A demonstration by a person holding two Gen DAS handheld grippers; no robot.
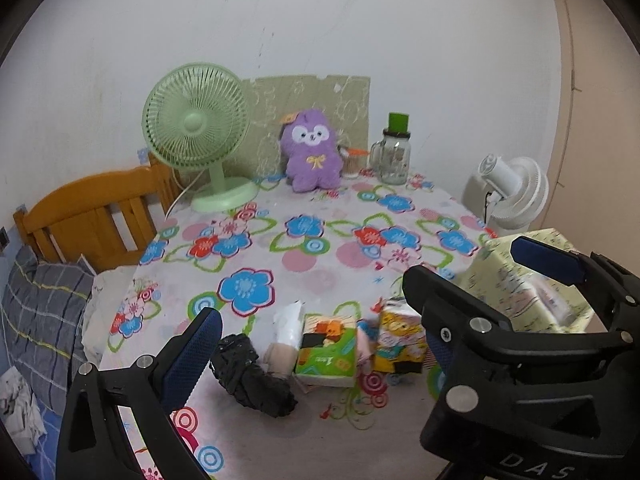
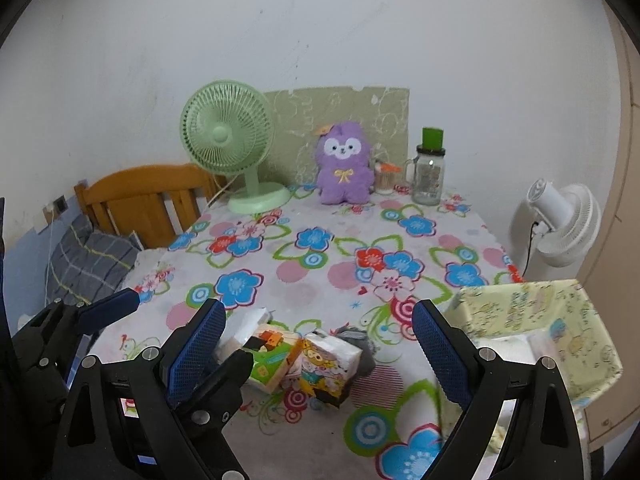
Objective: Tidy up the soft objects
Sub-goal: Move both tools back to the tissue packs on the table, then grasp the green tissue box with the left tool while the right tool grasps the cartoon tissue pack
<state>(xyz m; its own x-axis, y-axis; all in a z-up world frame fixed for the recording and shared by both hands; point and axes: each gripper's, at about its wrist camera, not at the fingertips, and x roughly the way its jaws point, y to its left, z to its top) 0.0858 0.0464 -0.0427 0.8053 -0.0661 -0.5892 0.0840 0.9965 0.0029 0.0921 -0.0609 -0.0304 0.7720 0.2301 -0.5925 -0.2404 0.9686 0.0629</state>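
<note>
Several soft items lie near the front of the flowered table: a black folded cloth, a beige roll, a white tissue pack, a green tissue pack and a yellow cartoon tissue pack. The green pack and yellow pack also show in the right wrist view. A pale yellow fabric bin stands at the right edge. A purple plush toy sits at the back. My left gripper is open above the pile. My right gripper is open and empty, over the packs.
A green desk fan, a glass jar with green lid and a small orange-lidded container stand at the back. A white fan is off the right edge. A wooden headboard and grey pillow lie left.
</note>
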